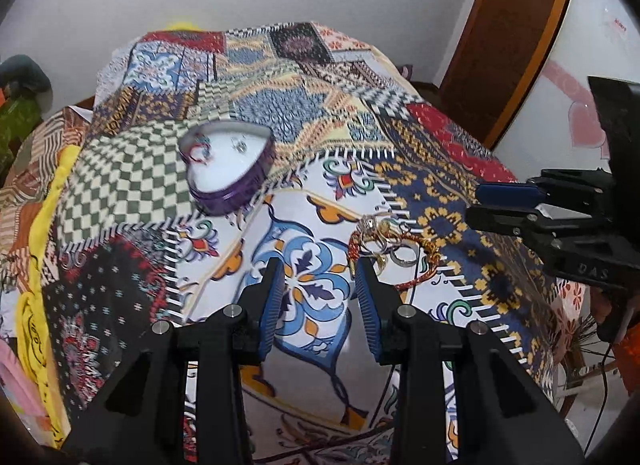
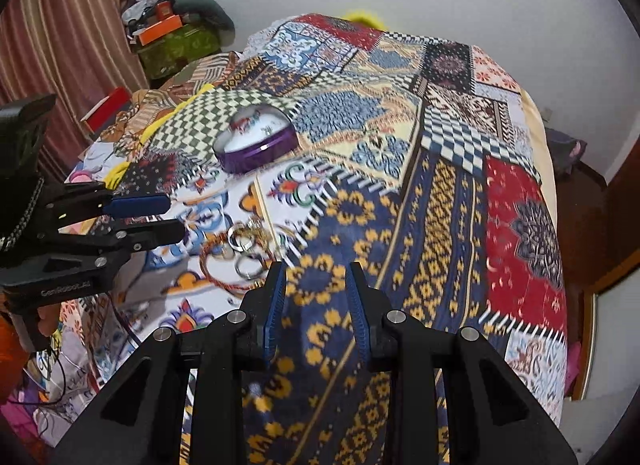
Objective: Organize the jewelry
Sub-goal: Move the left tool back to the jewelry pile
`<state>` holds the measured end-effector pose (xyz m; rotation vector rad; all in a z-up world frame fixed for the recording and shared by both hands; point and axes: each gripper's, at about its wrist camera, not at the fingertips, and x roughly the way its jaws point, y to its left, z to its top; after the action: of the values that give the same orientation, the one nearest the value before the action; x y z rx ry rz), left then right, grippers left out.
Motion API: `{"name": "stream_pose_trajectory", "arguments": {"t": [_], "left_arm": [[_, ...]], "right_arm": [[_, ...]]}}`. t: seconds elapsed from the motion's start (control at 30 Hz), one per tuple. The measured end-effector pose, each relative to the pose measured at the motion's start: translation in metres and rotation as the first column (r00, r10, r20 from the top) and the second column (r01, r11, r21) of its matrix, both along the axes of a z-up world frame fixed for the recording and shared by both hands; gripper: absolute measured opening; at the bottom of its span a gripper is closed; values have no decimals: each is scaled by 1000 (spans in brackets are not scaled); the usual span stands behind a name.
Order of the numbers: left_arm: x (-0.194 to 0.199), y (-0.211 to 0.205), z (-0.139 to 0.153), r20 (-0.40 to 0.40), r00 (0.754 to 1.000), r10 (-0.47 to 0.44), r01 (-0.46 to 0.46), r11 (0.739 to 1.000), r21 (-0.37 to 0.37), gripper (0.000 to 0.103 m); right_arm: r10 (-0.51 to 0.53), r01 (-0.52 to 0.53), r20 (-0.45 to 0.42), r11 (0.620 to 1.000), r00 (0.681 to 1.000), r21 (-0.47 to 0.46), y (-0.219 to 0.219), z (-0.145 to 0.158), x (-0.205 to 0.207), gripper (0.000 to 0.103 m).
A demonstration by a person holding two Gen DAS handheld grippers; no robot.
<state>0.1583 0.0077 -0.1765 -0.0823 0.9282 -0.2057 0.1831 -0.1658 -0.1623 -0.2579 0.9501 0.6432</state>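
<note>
A purple heart-shaped box (image 1: 228, 169) with a white inside lies open on the patterned bedspread; it holds a small bracelet and earrings. It also shows in the right wrist view (image 2: 256, 141). A pile of jewelry (image 1: 384, 243) with rings, a gold piece and a red-gold cord bracelet lies just beyond my left gripper's right finger; it shows in the right wrist view too (image 2: 244, 243). My left gripper (image 1: 320, 269) is open and empty above the bedspread. My right gripper (image 2: 316, 271) is open and empty, to the right of the pile.
The patterned bedspread (image 1: 440, 137) covers the bed. Folded clothes and yellow fabric (image 1: 44, 233) lie at the left side. A green box with clutter (image 2: 176, 41) stands by the curtain. A wooden door (image 1: 516, 25) is at the right.
</note>
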Motion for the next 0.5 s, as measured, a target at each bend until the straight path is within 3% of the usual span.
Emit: {"name": "stream_pose_trajectory", "arguments": {"t": [0.5], "left_arm": [[45, -29, -9, -7, 999, -52, 52, 998, -29, 32]], "right_arm": [[10, -10, -2, 1000, 1000, -1, -1, -14, 1, 28]]}}
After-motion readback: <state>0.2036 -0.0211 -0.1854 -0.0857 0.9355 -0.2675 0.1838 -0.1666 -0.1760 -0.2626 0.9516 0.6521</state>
